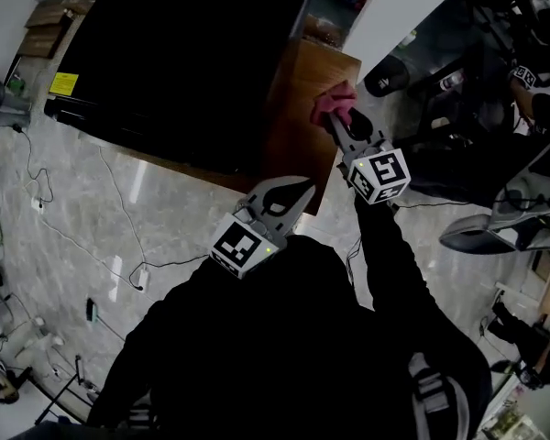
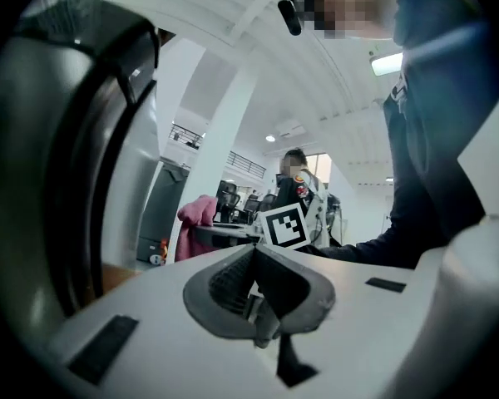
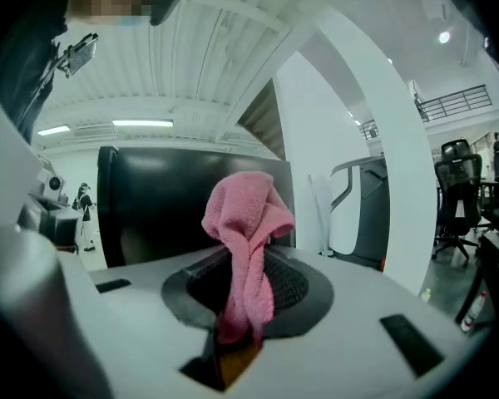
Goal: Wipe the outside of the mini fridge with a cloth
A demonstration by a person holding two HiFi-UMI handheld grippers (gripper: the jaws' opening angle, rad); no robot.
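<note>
the right tool [image 1: 342, 123] is clamped on a crumpled pink terry cloth [image 1: 333, 101] beside the glossy black mini fridge [image 1: 183, 53]; the left tool [image 1: 302, 189] has its jaws together, empty.

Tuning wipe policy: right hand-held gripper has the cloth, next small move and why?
Probably push the pink cloth forward onto the black mini fridge: the right hand-held gripper is shut on it, the fridge lies straight ahead, and contact isn't visible yet.
</note>
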